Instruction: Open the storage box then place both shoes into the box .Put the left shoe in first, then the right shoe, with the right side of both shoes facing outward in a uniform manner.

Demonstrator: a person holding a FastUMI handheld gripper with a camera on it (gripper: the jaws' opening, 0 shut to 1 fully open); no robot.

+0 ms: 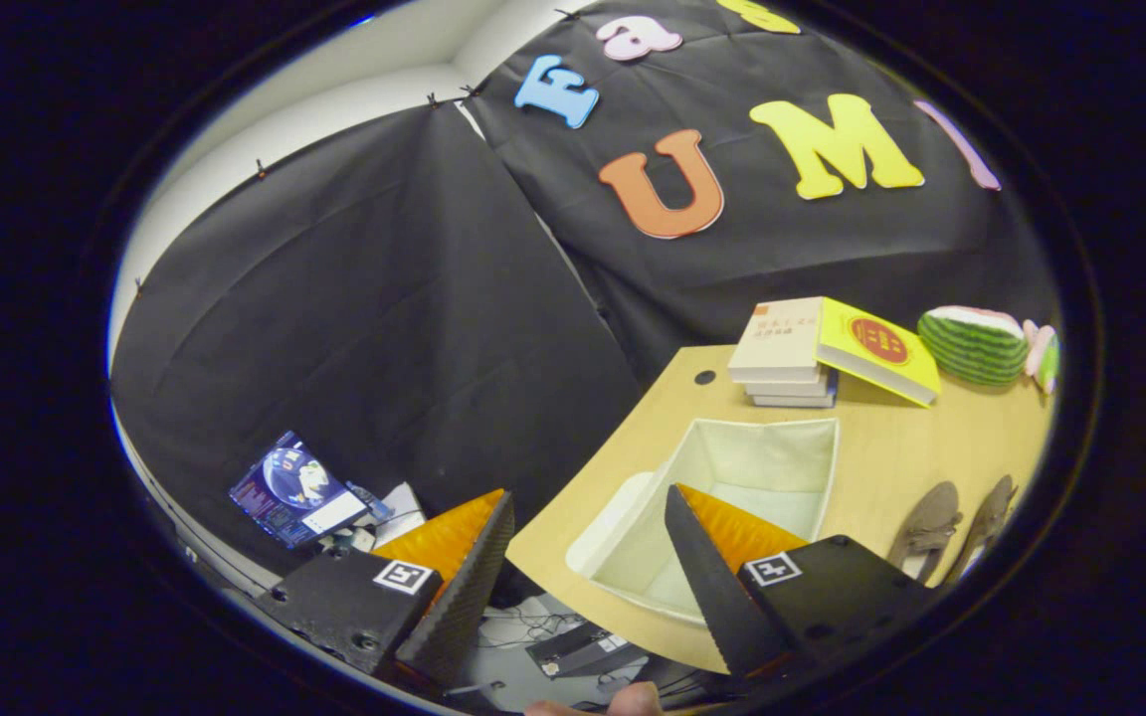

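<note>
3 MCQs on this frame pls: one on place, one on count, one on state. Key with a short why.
1. Where do the two shoes lie?
A. inside the storage box
B. on the table beside the storage box
C. on top of the books

2. How many books are in the stack behind the box?
A. one
B. two
C. at least four

3. What state is the storage box in?
A. open, nothing visible inside
B. lid shut
C. open with one shoe in it

Key: 1 B, both shoes rest on the table next to the box. 2 C, three stacked books plus a yellow one leaning on top. 3 A, its pale interior shows bare, and its lid lies flat beside it. The gripper is open, with one finger over the box and nothing between the fingers.
</note>
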